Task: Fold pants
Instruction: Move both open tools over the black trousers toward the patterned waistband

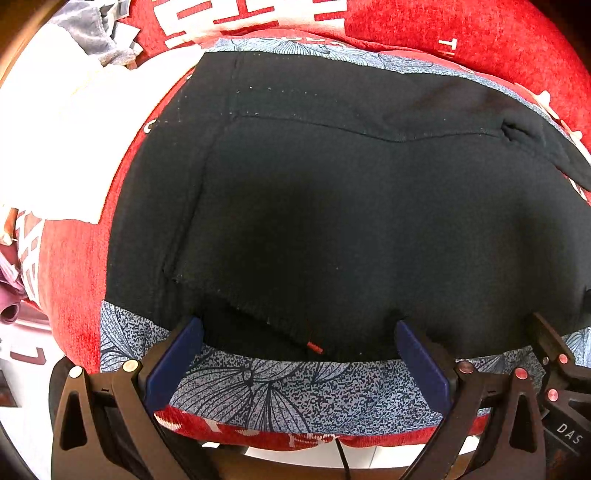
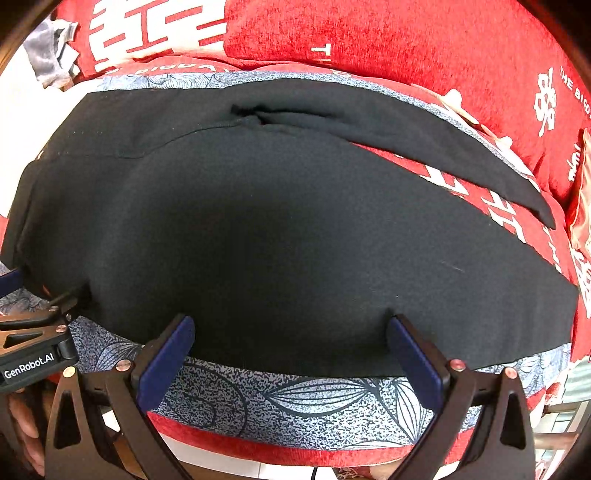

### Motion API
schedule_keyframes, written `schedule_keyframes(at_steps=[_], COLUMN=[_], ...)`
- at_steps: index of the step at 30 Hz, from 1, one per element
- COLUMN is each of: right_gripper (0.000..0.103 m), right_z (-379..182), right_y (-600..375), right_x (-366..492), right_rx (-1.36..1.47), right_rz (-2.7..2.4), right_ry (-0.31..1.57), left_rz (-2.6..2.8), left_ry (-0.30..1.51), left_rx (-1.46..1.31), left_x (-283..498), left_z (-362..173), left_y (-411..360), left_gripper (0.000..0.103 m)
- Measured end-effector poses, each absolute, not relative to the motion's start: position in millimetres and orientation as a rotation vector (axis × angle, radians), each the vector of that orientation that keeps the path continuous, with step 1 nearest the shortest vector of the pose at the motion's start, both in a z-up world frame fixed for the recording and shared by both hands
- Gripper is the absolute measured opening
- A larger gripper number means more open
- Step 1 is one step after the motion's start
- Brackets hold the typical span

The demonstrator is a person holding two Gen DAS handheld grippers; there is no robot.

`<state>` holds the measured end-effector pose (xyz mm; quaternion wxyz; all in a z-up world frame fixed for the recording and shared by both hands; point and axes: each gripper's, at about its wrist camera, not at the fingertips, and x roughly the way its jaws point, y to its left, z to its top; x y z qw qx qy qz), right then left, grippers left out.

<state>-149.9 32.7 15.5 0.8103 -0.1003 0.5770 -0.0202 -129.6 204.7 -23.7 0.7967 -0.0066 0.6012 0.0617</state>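
Black pants [image 1: 332, 206] lie spread flat on a blue-grey leaf-print cloth [image 1: 295, 391] over a red cushion. In the left wrist view the near edge carries a small red tag [image 1: 314, 347]. My left gripper [image 1: 299, 332] is open, its blue fingertips [image 1: 192, 336] resting at that near edge. In the right wrist view the pants [image 2: 277, 229] split into two legs running right, the far leg [image 2: 461, 158] lying apart from the near one. My right gripper [image 2: 291, 328] is open too, its tips at the near edge of the fabric. Neither holds anything.
Red cushions with white lettering [image 2: 369, 40] rise behind the pants. Grey fabric [image 1: 92, 33] lies at the far left on a white surface [image 1: 55, 129]. The left gripper's body [image 2: 33, 347] shows at the left of the right wrist view, with a person's hand [image 2: 22, 435] below it.
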Motion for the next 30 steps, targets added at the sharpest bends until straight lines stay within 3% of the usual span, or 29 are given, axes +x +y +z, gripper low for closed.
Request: schedule_keyframes(at_steps=[15,30], right_gripper=[0.103,0.103], right_z=[21.6,55.9], right_y=[29.2,46.9], right_x=[-151.4,-149.3], right_rx=[-0.224,-0.322], right_rz=[-0.024,0.0], right_ry=[1.207,1.105], left_rz=[0.125,0.11], left_ry=[1.289,1.21], left_rx=[0.016,-0.059], left_x=[-125.4,-116.0], left_z=[-24.3,20.7], left_y=[194.8,210.8], left_gripper=[0.103,0.103])
